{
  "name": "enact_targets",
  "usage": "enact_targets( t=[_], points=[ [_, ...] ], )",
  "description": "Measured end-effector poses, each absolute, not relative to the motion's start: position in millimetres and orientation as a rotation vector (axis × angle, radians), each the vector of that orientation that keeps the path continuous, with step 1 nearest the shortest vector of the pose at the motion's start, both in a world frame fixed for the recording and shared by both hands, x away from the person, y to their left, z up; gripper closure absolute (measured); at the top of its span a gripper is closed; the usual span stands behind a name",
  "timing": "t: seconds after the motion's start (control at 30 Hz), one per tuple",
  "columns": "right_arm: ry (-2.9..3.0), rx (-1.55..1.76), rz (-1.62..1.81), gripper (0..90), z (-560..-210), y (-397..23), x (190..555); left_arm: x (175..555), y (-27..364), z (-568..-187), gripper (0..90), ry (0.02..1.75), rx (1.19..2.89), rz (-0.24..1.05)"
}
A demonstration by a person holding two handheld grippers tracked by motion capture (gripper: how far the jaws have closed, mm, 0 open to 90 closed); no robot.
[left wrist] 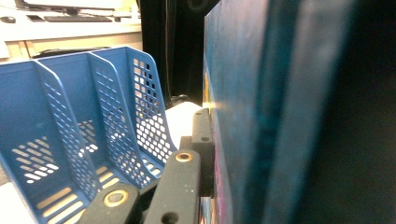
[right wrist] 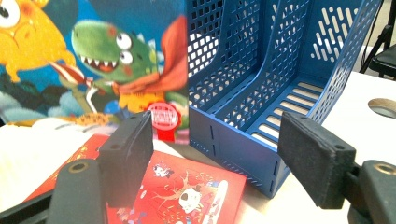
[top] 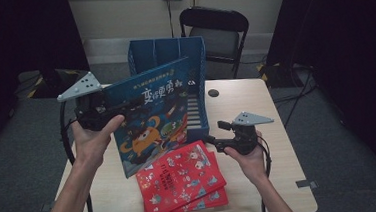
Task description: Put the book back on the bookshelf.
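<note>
A large blue picture book [top: 152, 118] with cartoon monsters stands upright and tilted in front of a blue slotted file rack [top: 197, 60]. My left gripper [top: 126, 108] is shut on the book's left edge. In the left gripper view one black finger [left wrist: 201, 140] presses the cover [left wrist: 243, 93], with the rack [left wrist: 70, 116] to its left. Two red books [top: 181, 179] lie stacked on the table. My right gripper [top: 213, 142] hovers open by the rack's front right corner. Its pads [right wrist: 126, 154] frame the rack [right wrist: 280, 70] and a red book [right wrist: 187, 191], with nothing between them.
The wooden table [top: 256, 101] has a round cable hole [top: 213, 92] right of the rack. A black folding chair [top: 215, 24] stands behind the table. Dark curtains hang at both sides.
</note>
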State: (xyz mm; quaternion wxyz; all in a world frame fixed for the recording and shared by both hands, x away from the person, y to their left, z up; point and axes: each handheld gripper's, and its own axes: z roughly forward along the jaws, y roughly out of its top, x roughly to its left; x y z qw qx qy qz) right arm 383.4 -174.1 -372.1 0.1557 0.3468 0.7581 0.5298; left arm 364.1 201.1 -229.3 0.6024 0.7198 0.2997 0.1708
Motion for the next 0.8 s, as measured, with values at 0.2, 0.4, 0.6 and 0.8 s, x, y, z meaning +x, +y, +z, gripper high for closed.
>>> enact_targets(
  t=[0.2, 0.4, 0.6, 0.8],
  points=[
    [2.181, 0.993, 1.512, 26.7, -373, -172, 384, 366, 216, -220, 83.5, 0.723, 1.640, 0.417],
    [2.193, 1.005, 1.515, 26.5, -375, -171, 385, 370, 231, -214, 83.5, 0.775, 1.599, 0.438],
    [2.194, 1.009, 1.515, 26.4, -376, -172, 386, 374, 243, -214, 83.5, 0.822, 1.591, 0.467],
    [2.205, 1.014, 1.505, 26.3, -379, -170, 387, 378, 253, -216, 83.5, 0.855, 1.582, 0.484]
  ],
)
